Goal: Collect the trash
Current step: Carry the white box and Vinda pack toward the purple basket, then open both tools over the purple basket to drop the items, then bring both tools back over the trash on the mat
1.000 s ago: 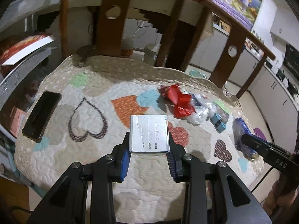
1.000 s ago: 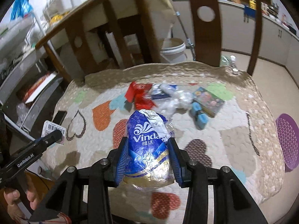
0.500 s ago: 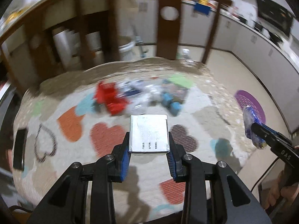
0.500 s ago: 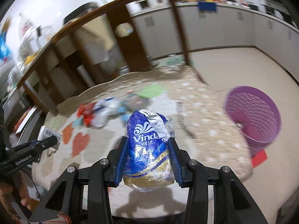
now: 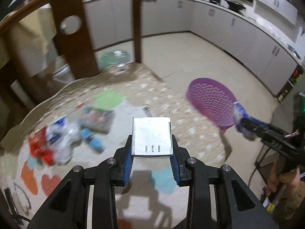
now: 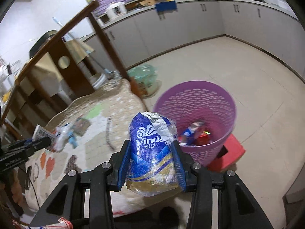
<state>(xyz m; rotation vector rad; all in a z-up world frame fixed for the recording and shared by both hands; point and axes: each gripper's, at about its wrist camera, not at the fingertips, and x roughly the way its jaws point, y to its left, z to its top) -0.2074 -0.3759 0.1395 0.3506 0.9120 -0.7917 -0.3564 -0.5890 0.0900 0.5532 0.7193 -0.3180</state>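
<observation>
- Purple perforated basket (image 6: 196, 112) is seen on the floor beside the quilted table (image 6: 99, 133); some trash is already inside.
- Left gripper (image 5: 151, 159): jaws are clamped on a silver carton (image 5: 152, 136), held over the table.
- Right gripper (image 6: 150, 164): jaws are pinched on a crumpled blue tissue wrapper (image 6: 152, 148), near the basket rim.
- Risk: a release short of the rim would be expected to drop trash onto the floor; the light wrapper could drift.
- More trash (image 5: 63, 139) is left on the table.
</observation>
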